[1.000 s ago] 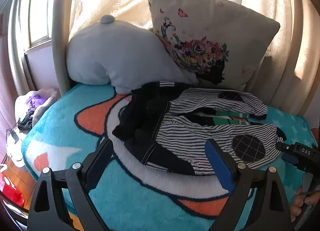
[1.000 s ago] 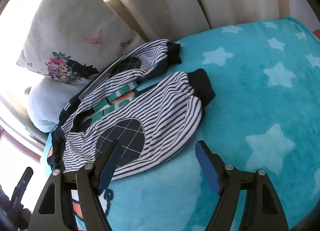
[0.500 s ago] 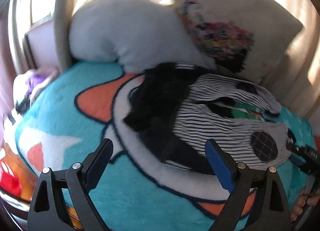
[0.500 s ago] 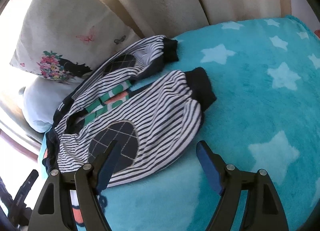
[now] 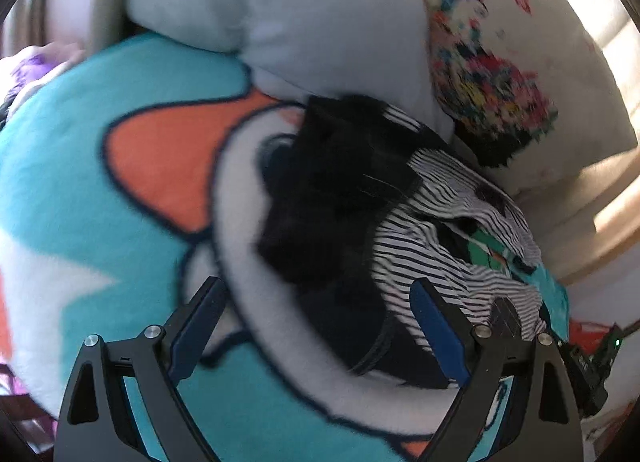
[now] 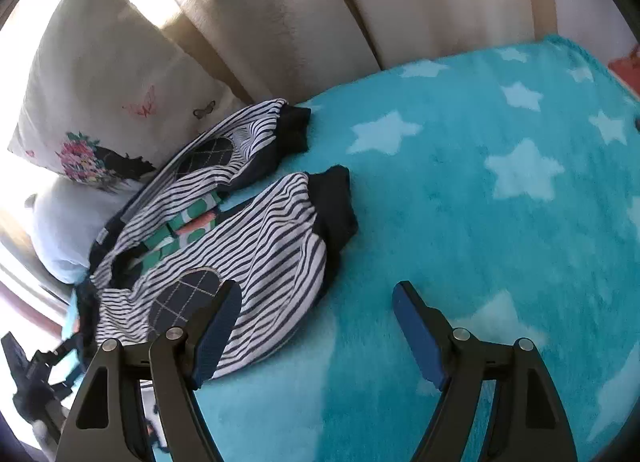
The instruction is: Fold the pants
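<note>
Small striped pants [image 6: 256,246] with dark cuffs and checked knee patches lie spread on a turquoise star blanket [image 6: 480,189], both legs pointing right. In the left wrist view the pants' dark waist end [image 5: 344,205] lies just ahead, with the striped legs [image 5: 452,262] beyond. My left gripper [image 5: 316,326] is open and empty, close over the waist end. My right gripper [image 6: 316,326] is open and empty, its left finger [image 6: 216,326] over the near leg by the knee patch.
A floral pillow [image 6: 104,101] and a pale grey cushion [image 5: 280,9] lean on the cream sofa back [image 6: 320,13] behind the pants. The blanket's orange and white cartoon print [image 5: 160,157] spreads to the left. The other gripper [image 5: 592,362] shows at the right edge.
My left gripper has moved forward and down toward the waist end of the pants, the view blurring. My right gripper has edged slightly closer to the near leg. The pants have not moved.
</note>
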